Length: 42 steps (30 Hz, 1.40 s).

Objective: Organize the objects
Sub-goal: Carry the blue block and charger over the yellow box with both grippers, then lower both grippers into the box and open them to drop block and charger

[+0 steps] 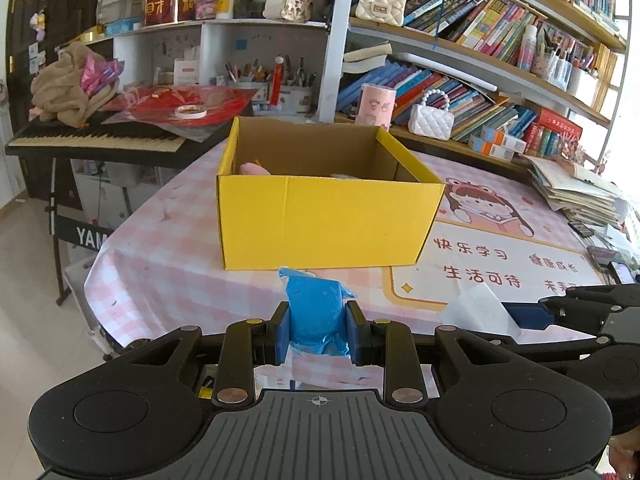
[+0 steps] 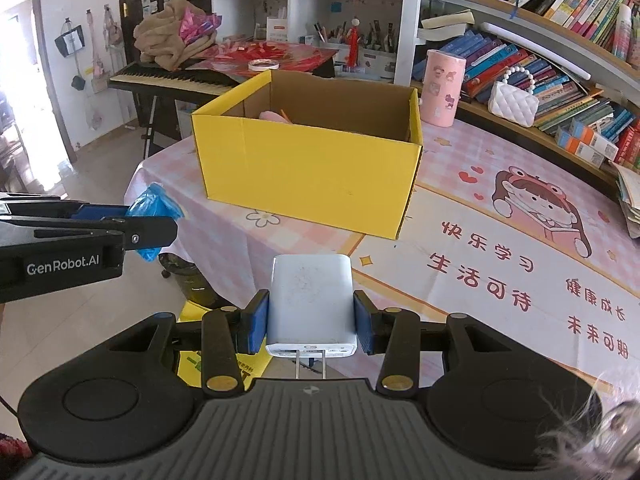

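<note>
A: Left gripper?
B: Jaws clamped tight on a crumpled blue plastic bundle, blue pads pressing both its sides. It's held up off the worktop, on the near side of the yellow box.

A: Right gripper?
B: Jaws partly closed around a white charger block, pads flat against its two sides. Prongs point back toward the camera. Also lifted, near edge of the worktop, box beyond it and a bit left.

A: Both in one view?
B: Yes. From the right wrist view the left gripper comes in at the left edge with the blue bundle sticking out of its tip, over the worktop's left edge. From the left wrist view the right gripper sits at the far right with the white block.

A: Box contents?
B: Open top, brown inside. Something pink against the left inner wall; rest too hidden to tell.

A: Worktop?
B: Pink checked cloth with a cartoon girl print on the right. Pink cylinder container just behind the box's far right corner.

A: Surroundings?
B: Keyboard far left, bookshelves far right.
</note>
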Each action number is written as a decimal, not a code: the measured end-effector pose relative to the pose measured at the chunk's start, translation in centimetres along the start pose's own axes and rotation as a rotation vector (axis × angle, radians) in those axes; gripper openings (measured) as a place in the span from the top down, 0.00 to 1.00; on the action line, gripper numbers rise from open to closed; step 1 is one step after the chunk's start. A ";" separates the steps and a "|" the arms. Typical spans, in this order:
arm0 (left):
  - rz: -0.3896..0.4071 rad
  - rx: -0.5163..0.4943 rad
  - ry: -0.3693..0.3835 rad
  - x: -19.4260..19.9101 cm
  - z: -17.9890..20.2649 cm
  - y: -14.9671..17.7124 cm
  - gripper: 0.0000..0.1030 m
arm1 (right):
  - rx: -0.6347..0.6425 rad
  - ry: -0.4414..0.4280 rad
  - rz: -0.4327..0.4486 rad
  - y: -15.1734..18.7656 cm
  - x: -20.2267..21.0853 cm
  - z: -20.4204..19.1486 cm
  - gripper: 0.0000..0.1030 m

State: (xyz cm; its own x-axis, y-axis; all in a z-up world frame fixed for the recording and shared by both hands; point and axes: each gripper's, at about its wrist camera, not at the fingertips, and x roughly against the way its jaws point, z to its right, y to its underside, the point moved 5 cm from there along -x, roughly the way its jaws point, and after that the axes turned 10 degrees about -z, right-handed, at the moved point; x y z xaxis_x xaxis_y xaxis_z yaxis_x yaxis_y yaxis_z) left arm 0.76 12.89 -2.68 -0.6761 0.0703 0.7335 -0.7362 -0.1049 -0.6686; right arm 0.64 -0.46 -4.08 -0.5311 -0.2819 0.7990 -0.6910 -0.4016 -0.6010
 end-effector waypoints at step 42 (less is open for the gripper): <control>0.089 0.111 -0.082 -8.4 -0.8 -16.3 0.75 | 0.175 -0.080 0.073 -18.5 -8.7 5.6 0.60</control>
State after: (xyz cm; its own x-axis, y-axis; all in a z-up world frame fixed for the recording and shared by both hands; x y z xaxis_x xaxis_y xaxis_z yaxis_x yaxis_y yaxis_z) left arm 18.46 14.80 1.95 -0.7307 -0.0249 0.6823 -0.6624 -0.2161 -0.7173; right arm 20.83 4.54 0.22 -0.5317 -0.3811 0.7564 -0.5526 -0.5207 -0.6508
